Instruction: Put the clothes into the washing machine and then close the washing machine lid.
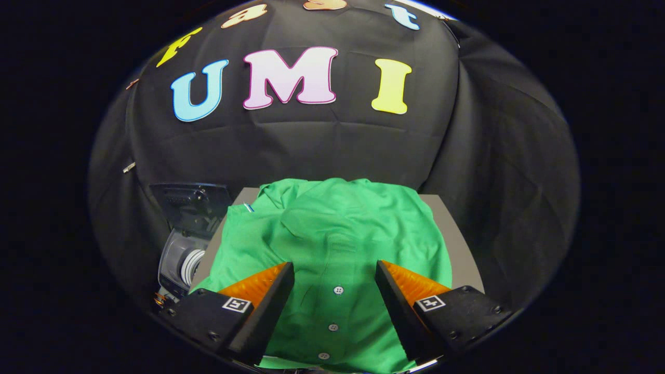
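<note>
A green buttoned shirt (332, 234) lies spread over a grey table (457, 234), its white buttons running down between my fingers. My gripper (335, 267) hovers open above the shirt's button placket, one finger on each side of it, touching nothing I can see. To the left of the table and lower down sits the washing machine (182, 259), its dark lid (192, 205) raised and the pale drum opening showing beneath.
The black cloth wall closes in the booth behind and to the right of the table. A strip of bare grey table shows to the right of the shirt. The machine stands tight against the table's left edge.
</note>
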Demonstrator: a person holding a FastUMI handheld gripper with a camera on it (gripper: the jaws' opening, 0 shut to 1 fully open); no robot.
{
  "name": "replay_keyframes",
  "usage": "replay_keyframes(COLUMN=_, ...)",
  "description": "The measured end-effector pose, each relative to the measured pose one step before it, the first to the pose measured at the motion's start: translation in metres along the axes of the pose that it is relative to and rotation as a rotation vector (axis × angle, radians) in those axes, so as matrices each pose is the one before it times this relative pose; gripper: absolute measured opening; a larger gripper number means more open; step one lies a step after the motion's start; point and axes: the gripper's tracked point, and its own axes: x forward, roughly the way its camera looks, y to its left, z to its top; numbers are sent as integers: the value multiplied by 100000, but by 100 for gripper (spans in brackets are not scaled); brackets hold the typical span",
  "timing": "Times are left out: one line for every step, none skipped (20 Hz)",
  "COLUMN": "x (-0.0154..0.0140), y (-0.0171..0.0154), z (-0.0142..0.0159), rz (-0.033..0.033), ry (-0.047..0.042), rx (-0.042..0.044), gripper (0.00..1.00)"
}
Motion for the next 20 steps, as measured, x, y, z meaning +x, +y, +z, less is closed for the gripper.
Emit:
replay_keyframes(x=303, y=-101, z=-461, rz=-54, ry=1343, rx=378, gripper=99)
replay_keyframes(x=368, y=-139, z=-472, rz=-298, ry=1532, rx=-58, gripper=99)
replay_keyframes(x=168, y=52, z=259, rz=316, ry=-1690, rx=-442, gripper=99)
replay_keyframes(x=-53, y=92, z=-302, rz=383, ry=337, rx=-726, gripper=100)
replay_keyframes(x=-704, y=195, z=87, rz=317, ry=-75, rx=-889, gripper=97)
replay_keyframes(x=464, y=503, z=-170, rz=1121, ry=-333, rx=-935, gripper=95)
replay_keyframes(x=268, y=802, z=-58, rz=1617, ry=-829, rx=-366, gripper=77)
replay_keyframes(x=59, y=235, z=189, rz=258, ry=-1991, rx=-1295, gripper=59)
replay_keyframes(x=-58, y=-105, z=-68, rz=-1974, ry=-403, rx=-1718, gripper=42)
replay_keyframes(x=31, y=0, z=54, rz=-842, ry=-430, rx=-338, gripper=24)
replay_keyframes(x=-312, y=53, z=-156, rz=-182, ry=1358, rx=2281, gripper=18)
replay_keyframes(x=-145, y=88, z=280, rz=554, ry=1201, rx=3563, gripper=13)
replay_keyframes(x=-257, y=247, z=460, rz=1568, ry=357, rx=4034, gripper=12)
replay_keyframes(x=-454, y=172, z=576, rz=1876, ry=-75, rx=3791, gripper=12)
replay_keyframes(x=-568, y=295, z=439, rz=1912, ry=412, rx=2430, gripper=12)
replay_keyframes(x=-799, y=213, z=707, rz=1722, ry=-533, rx=1248, gripper=12)
replay_keyframes(x=-859, y=200, z=929, rz=1200, ry=-1327, rx=1453, gripper=12)
replay_keyframes(x=-1043, y=343, z=885, rz=1018, ry=-1652, rx=1714, gripper=12)
replay_keyframes(x=-823, y=510, z=986, rz=1095, ry=-1703, rx=1263, gripper=12)
replay_keyframes(x=-655, y=523, z=529, rz=521, ry=-1368, rx=261, gripper=12)
